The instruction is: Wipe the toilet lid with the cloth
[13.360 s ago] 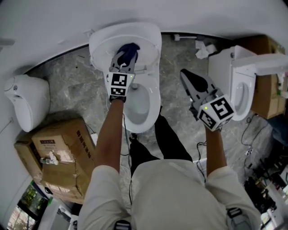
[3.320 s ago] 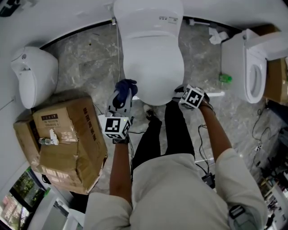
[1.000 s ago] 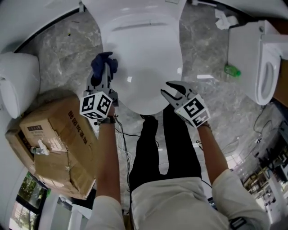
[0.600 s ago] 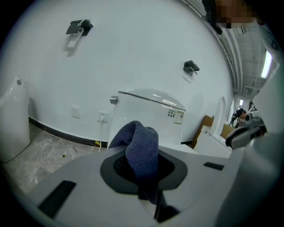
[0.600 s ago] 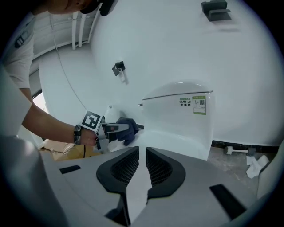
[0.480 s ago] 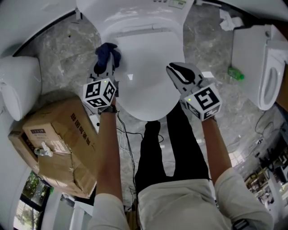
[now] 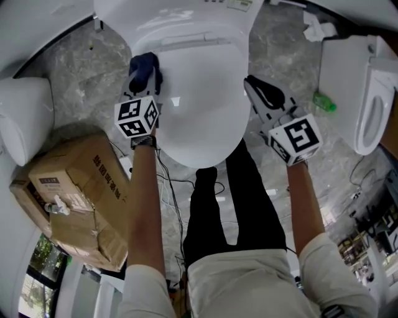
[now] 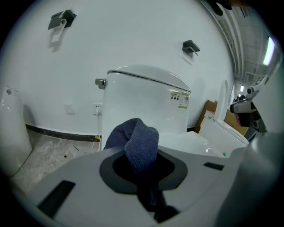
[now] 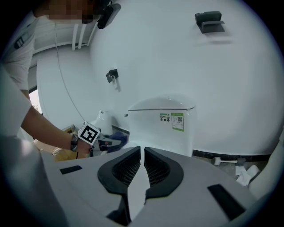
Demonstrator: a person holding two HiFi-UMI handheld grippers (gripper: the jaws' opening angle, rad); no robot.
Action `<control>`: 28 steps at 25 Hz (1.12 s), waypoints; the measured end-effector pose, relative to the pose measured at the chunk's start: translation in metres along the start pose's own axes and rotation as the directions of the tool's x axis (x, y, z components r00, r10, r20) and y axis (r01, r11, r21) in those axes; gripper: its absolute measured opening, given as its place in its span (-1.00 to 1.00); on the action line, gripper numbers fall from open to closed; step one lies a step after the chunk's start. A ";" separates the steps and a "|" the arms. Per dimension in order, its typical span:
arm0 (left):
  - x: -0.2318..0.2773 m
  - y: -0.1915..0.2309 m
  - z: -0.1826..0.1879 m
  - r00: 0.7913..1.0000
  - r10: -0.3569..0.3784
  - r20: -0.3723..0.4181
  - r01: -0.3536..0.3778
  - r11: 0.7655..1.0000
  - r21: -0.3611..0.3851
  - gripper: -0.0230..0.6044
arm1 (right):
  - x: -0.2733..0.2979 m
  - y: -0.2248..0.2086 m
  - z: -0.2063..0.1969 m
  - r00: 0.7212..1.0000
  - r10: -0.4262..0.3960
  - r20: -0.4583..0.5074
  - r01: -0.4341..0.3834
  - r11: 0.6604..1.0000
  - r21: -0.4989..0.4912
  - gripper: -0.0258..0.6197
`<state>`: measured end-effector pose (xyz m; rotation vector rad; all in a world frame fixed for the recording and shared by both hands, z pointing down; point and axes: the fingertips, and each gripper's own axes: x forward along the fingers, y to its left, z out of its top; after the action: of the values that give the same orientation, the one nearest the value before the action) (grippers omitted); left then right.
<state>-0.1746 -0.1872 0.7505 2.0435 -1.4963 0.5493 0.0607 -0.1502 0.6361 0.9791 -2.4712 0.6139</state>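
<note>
I hold the blue cloth (image 7: 147,64) at the side of the white toilet lid (image 7: 202,105).
My left gripper (image 7: 142,77) has its jaws clamped tight on the cloth, at the lid's left edge, up near the tank (image 7: 180,15). The lid is down. My right gripper (image 7: 254,87) is by the lid's right edge. Its jaws are closing, almost together, with nothing between them.
</note>
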 end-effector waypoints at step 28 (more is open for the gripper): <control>0.056 -0.259 -0.036 0.937 -0.292 -0.192 0.336 0.903 0.268 -0.79 | -0.104 -0.053 -0.033 0.982 -0.190 0.014 0.189 0.981 0.036 -0.77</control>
<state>0.0888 -0.1448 0.7643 2.3556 -1.0138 0.8105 0.1747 -0.1120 0.6226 1.2207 -2.3532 0.5886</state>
